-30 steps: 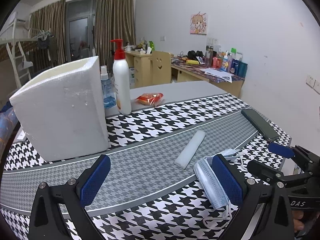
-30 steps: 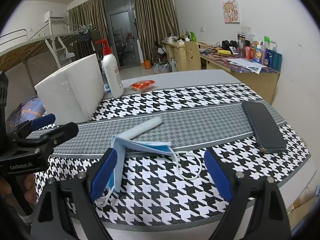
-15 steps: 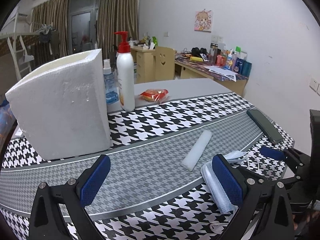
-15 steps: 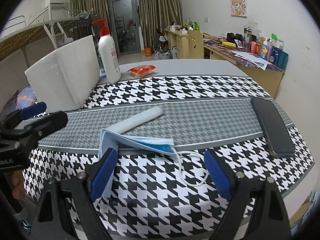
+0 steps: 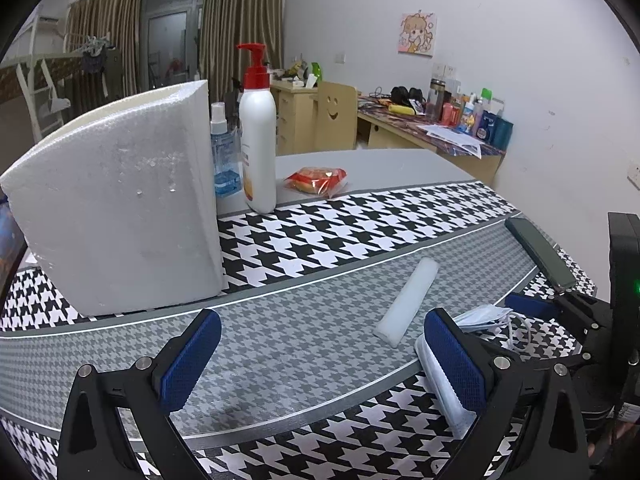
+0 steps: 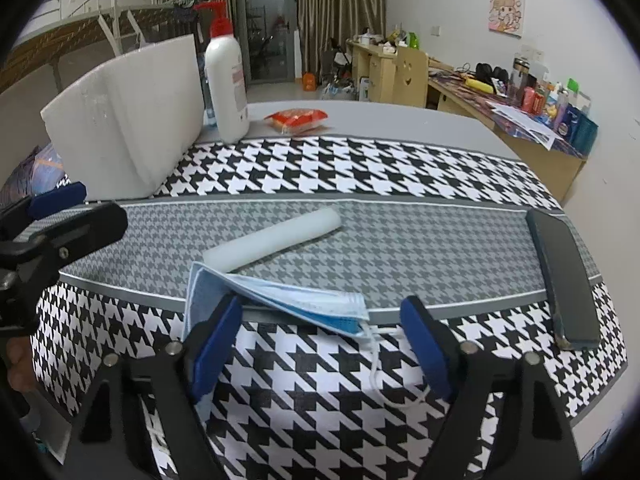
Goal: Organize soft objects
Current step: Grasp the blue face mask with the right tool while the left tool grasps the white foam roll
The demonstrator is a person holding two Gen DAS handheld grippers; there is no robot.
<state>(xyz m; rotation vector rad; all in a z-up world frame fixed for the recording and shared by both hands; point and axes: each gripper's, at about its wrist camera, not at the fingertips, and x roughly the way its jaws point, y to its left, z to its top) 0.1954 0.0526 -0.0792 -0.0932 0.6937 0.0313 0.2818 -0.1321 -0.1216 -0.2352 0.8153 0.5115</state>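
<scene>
Face mask (image 6: 280, 300): lies folded on the worktop (image 6: 360, 168) near its front edge, one end against the foam roll (image 6: 272, 240), ear loop trailing toward the right.
Right gripper (image 6: 320, 344): fingers spread wide, low over the worktop, straddling the mask without gripping it.
Left gripper (image 5: 320, 360): fingers also wide and holding nothing; its right finger (image 5: 456, 360) stands just in front of the mask's end.
Foam box (image 5: 120, 208): upright at the far left, probably where the soft things go.
Risk, thin cloth: the mask lies flat, so closing fingers may slide over it or catch only one layer.
Risk, loop: the loose ear loop could snag a finger and drag.
Risk, neighbours: a sweep could nudge the roll or the phone (image 6: 564, 280) near the edge.
Risk, crowding: both grippers sit close and could collide.
</scene>
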